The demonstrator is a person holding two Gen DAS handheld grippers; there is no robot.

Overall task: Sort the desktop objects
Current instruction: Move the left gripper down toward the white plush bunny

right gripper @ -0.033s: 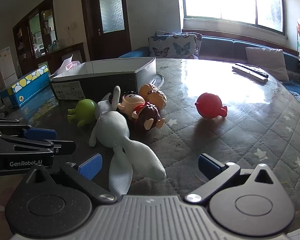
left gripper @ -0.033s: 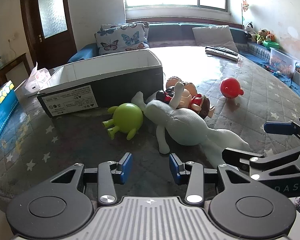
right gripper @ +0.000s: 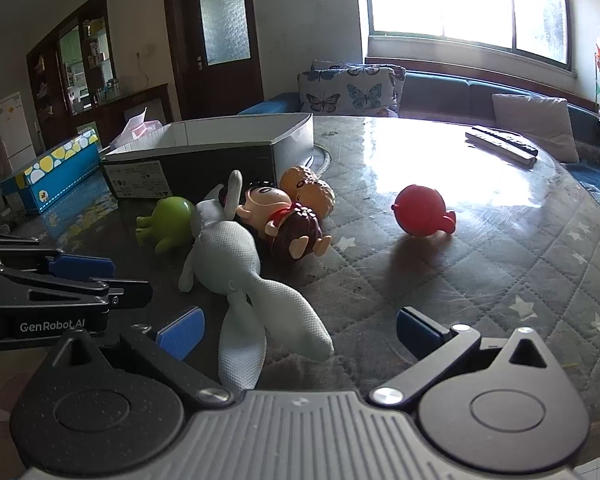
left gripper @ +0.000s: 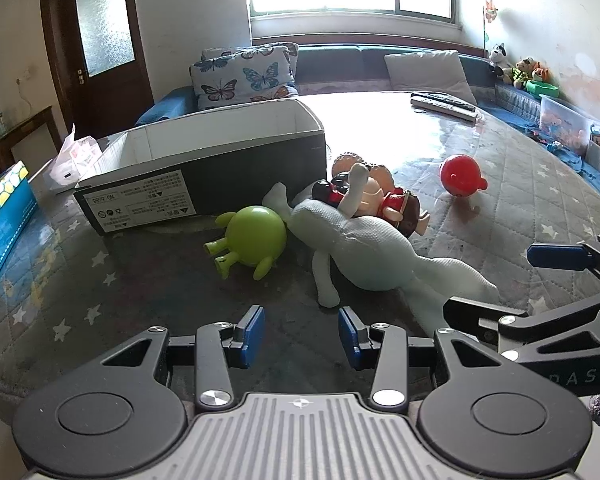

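Note:
A white plush rabbit (left gripper: 364, 248) lies on the table with doll figures (left gripper: 384, 200) piled on it. A green round toy (left gripper: 256, 236) lies to its left and a red round toy (left gripper: 460, 176) to the right. An open cardboard box (left gripper: 204, 168) stands behind them. My left gripper (left gripper: 300, 334) is open and empty, short of the rabbit's leg. My right gripper (right gripper: 296, 328) is open wide, with the rabbit's ears (right gripper: 268, 320) between its fingers. The rabbit (right gripper: 224, 252), green toy (right gripper: 168, 220), dolls (right gripper: 288, 216), red toy (right gripper: 420, 210) and box (right gripper: 204, 160) show in the right wrist view too.
A blue tissue box (left gripper: 4, 216) sits at the table's left edge, with a pink tissue pack (left gripper: 76, 156) behind it. Remote controls (left gripper: 444, 104) lie at the far right. A sofa with butterfly cushions (left gripper: 244, 76) runs behind the table.

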